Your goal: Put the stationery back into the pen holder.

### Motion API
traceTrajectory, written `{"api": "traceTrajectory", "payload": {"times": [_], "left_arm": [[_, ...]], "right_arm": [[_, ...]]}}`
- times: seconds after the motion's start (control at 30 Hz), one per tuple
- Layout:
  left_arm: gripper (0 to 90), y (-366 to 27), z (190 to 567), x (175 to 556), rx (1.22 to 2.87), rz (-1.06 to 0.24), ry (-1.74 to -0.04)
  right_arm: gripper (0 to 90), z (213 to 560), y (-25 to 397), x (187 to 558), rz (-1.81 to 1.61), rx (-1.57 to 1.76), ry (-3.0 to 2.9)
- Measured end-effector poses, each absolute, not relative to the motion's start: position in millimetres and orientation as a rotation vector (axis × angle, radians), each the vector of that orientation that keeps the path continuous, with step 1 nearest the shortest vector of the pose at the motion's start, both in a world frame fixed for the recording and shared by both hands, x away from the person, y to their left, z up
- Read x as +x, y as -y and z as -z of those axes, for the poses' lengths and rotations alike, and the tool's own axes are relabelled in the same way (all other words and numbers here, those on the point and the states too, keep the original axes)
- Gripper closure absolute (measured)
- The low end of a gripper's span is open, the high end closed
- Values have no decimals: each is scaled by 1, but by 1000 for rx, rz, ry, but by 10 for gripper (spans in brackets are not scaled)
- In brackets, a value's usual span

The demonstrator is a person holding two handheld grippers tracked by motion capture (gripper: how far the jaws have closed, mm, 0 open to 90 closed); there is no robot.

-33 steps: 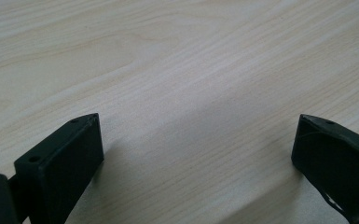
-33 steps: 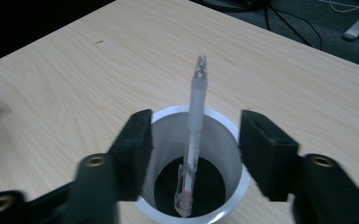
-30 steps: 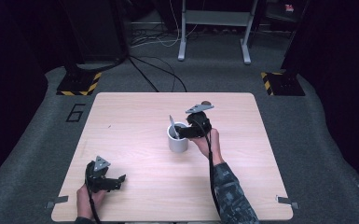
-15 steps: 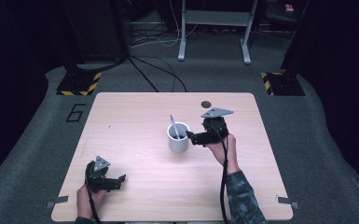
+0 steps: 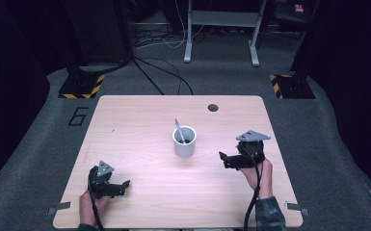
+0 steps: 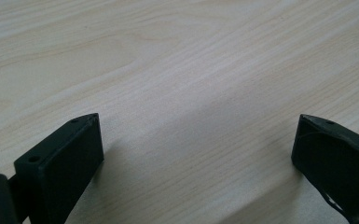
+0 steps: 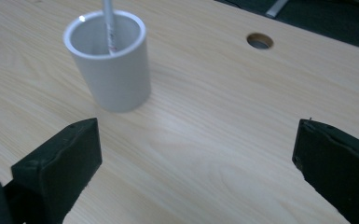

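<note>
A white cylindrical cup (image 5: 184,141) stands upright near the middle of the wooden table (image 5: 139,120), its open mouth up. Inside it leans one slim grey pen-like stick (image 5: 178,130); its lower end rests within the cup and its upper end rises above the rim, tilted toward the far left of the table in the high view. The long axis of the stick is thus steep but not vertical, while the axis of the cup is vertical. The right gripper (image 5: 225,159), held in a hand at the right of the table, lies near the cup but apart from it, jaws aimed leftward at it and spread wide with nothing between them. The left gripper (image 5: 124,186) rests near the front left corner, well apart from the cup, jaws likewise spread and empty. The right gripper view gives the cup (image 7: 109,60) close up, showing the stick (image 7: 108,25) against the inner wall at the far side of the rim, a faint reddish mark on its shaft, and a round hole (image 7: 259,41) through the tabletop beyond. The left gripper view gives bare wood grain between the two parted jaws. The high view alone gives the dark carpeted floor (image 5: 318,125) around the table and a grey stand (image 5: 220,29) behind it.
</note>
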State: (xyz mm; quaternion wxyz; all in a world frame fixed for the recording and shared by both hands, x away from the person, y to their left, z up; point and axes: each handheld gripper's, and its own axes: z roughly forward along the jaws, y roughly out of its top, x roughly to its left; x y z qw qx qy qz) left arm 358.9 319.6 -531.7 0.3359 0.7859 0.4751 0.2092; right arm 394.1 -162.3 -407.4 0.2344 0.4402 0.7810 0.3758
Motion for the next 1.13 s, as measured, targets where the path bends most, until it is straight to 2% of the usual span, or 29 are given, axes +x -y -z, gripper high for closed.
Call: {"api": "traceTrajectory", "payload": {"times": [0.23, 0.27, 0.57, 0.87, 1.13], "left_arm": [[19, -319, 532, 359, 2041, -545, -1243], [19, -319, 532, 359, 2041, -544, -1243], [19, -319, 532, 359, 2041, -544, -1243], [19, -319, 532, 359, 2042, -544, -1243], [18, -320, 532, 359, 2048, -550, -1238]], "right_arm": [[1, 440, 197, 378, -988, 1319, -2115], [0, 453, 206, 374, -966, 1368, -2114], [0, 500, 234, 363, -920, 1513, -2083], [0, 528, 245, 360, -926, 1540, -2044], [0, 530, 239, 359, -867, 1515, -2034]]}}
